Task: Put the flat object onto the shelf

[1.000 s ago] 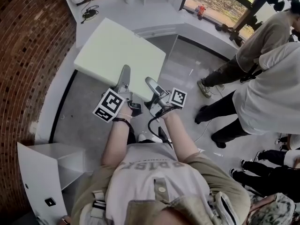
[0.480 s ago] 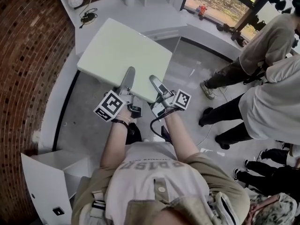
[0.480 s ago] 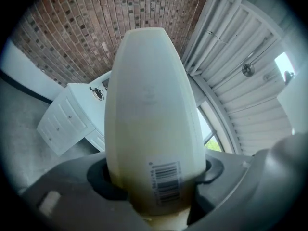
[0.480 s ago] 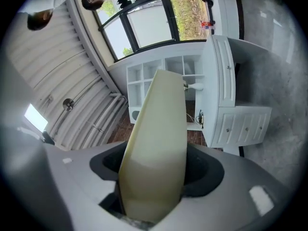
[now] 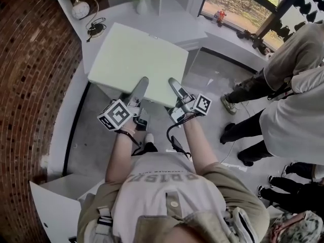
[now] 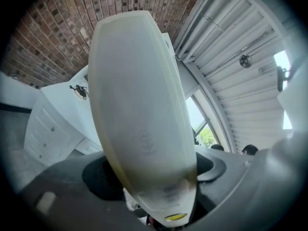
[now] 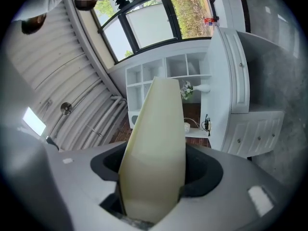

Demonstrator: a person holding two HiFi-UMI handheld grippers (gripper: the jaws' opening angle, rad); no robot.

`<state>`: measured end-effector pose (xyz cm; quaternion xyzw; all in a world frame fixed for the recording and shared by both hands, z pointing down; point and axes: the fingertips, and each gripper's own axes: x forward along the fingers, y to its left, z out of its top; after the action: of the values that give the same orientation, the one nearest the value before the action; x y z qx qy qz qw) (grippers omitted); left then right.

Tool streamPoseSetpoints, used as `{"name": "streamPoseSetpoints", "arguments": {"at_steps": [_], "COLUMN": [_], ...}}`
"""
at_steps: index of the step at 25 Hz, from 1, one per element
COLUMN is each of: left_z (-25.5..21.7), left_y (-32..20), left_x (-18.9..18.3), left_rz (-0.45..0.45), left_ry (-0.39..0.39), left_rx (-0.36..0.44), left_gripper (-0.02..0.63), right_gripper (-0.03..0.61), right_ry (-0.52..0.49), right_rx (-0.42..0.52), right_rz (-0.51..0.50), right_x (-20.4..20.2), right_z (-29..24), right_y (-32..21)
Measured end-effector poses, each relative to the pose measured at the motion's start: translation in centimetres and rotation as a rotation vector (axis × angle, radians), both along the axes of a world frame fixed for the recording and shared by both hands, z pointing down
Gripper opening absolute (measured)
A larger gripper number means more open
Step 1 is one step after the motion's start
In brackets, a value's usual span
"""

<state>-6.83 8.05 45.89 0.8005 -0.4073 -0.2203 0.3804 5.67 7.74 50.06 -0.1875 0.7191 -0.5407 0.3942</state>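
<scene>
Holding status, left to right. Brick wall (image 5: pixel 30 65) runs down the far left, with a white counter (image 5: pixel 109 11) along it.

Left gripper (image 5: pixel 140 85) is on the near edge of the board (image 5: pixel 136 54), left of centre. Its jaws are spreading with the board between them. In the left gripper view the board (image 6: pixel 139 105) sits skewed in the slot, so I judge that side loose, not clamped.

The board is up in the air, roughly level, in front of the person and over the gap by the counter. It isn't on the shelf yet.

Right gripper (image 5: pixel 174 84) is on the same near edge, just beside the left one. Its jaws are closing onto the board (image 7: pixel 156 148), which fills the slot, so this side is pinching it.

Shelf (image 7: pixel 168 73) is straight ahead, far side. Bystanders (image 5: pixel 283 85) stand well to the right.

Handling, my read:
- The panel is thin, stiff and broad, and probably light.
- Held from one edge, it will lever hard on the pads.
- The surface looks smooth, so expect slip.
- Grip wider apart along the near edge, both sides clamped, before sliding it in.
</scene>
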Motion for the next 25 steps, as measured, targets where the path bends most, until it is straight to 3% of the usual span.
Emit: {"name": "streamPoseSetpoints", "arguments": {"at_steps": [9,13,25], "left_z": [-0.4,-0.3,-0.9], "left_y": [-7.1,-10.5,-18.3], "left_x": [-1.0,-1.4,-1.7], "left_rz": [0.044,0.027,0.003], "left_ry": [0.017,0.062,0.098], "left_rx": [0.010,0.012,-0.002], "left_gripper": [0.399,0.374,0.367], "right_gripper": [0.320,0.321,0.324], "right_ry": [0.053,0.095,0.123], "right_rx": [0.049,0.055,0.031], "right_rz": [-0.047,-0.073,-0.095], "right_x": [0.0,-0.3,-0.7], "right_z": [-0.6,-1.2,-2.1], "right_y": [-8.0,-11.7,-19.7]}}
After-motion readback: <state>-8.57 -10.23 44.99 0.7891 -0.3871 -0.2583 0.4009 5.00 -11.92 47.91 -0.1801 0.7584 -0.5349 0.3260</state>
